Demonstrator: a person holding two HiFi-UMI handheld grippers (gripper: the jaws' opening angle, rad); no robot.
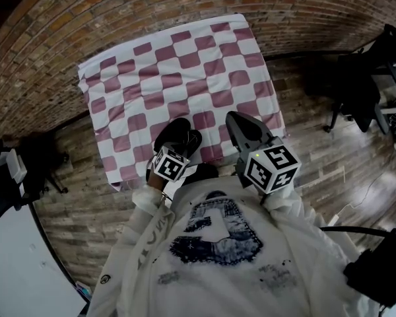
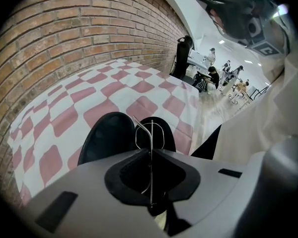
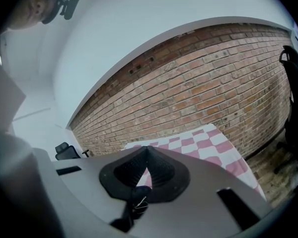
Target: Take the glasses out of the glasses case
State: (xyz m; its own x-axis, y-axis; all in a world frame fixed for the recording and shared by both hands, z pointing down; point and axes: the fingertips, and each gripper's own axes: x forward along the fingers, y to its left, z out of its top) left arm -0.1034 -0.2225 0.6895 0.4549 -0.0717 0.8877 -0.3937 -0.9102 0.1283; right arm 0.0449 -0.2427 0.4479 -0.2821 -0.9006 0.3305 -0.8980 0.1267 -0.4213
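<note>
A brick wall (image 1: 119, 5) stands behind a tabletop (image 1: 185, 58) covered with a pink-and-white checked cloth, on a wood-plank floor. At the left of the near edge, the left gripper (image 2: 150, 152) points steeply down, its jaws pressed nearly together on a thin metal wire of the glasses (image 2: 148, 133). Directly beyond the jaws the black glasses case (image 2: 107, 138) lies open on the cloth, showing as two dark ovals. The wire rim stands in front of the right oval. The step in hand appears to be lifting the glasses clear of the case. To do it well, keep the grip on the metal frame, not on a lens, and raise it slowly and straight so that the frame does not catch the case. To the right, the right gripper (image 3: 148, 150) hangs above the near edge, jaws together at the tips and holding nothing. It could steady the case if the case rises with the frame. The head view places the case and both grippers but does not resolve the wire. Only the left gripper view shows the grip. The right gripper view shows wall and cloth, neither case nor glasses.
</note>
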